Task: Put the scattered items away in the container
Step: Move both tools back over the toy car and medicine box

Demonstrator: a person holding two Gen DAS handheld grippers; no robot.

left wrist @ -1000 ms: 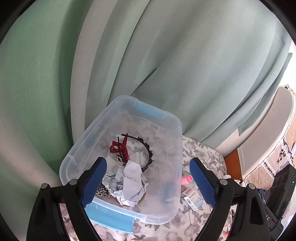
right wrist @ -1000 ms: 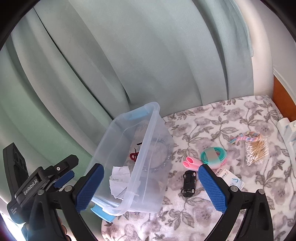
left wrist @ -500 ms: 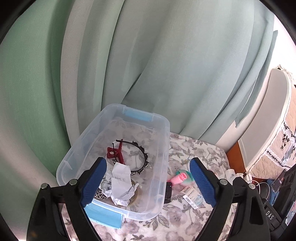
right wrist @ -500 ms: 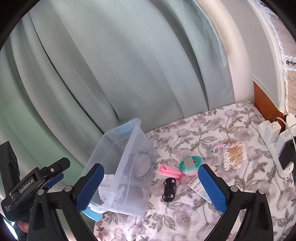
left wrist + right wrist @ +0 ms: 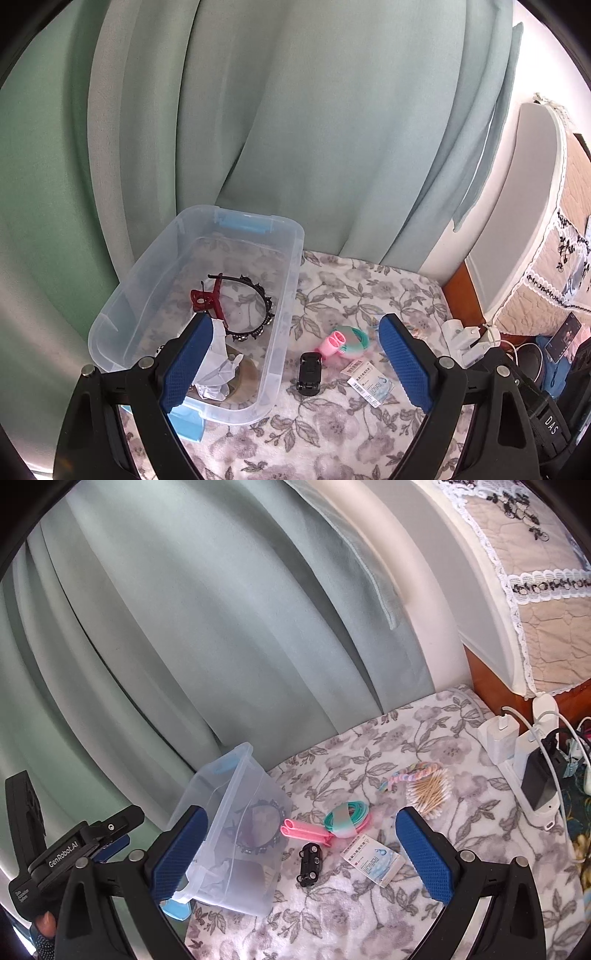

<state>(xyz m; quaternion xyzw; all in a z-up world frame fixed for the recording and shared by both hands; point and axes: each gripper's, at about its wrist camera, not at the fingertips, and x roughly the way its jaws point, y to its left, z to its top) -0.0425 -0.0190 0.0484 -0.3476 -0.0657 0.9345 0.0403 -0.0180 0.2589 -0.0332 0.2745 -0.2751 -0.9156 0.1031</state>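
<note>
A clear plastic bin (image 5: 290, 291) stands on the floral cloth and holds a red hair claw (image 5: 205, 299), a black headband (image 5: 258, 314) and crumpled paper (image 5: 218, 369). To its right lie a black toy car (image 5: 309, 373), a pink clip (image 5: 330, 340), teal and pink bands (image 5: 354, 338) and a small packet (image 5: 369, 379). My left gripper (image 5: 295, 321) hangs open and empty above the bin's right wall. My right gripper (image 5: 300, 814) is open and empty above the toy car (image 5: 309, 858) and pink clip (image 5: 304, 832). Farther right are cotton swabs (image 5: 432, 792) and a pastel twisted band (image 5: 413, 771).
Green curtains hang close behind the bin. A blue lid (image 5: 184, 424) sticks out from under the bin's near end. A white power strip with chargers (image 5: 517, 746) and a phone (image 5: 539, 786) lie at the cloth's right edge. A hand (image 5: 46, 928) holds the left gripper's body at lower left.
Both grippers have drawn back and swung rightward. The bin now looks smaller and sits farther left in both views, and more of the cloth with its loose items shows. Both stay open.
</note>
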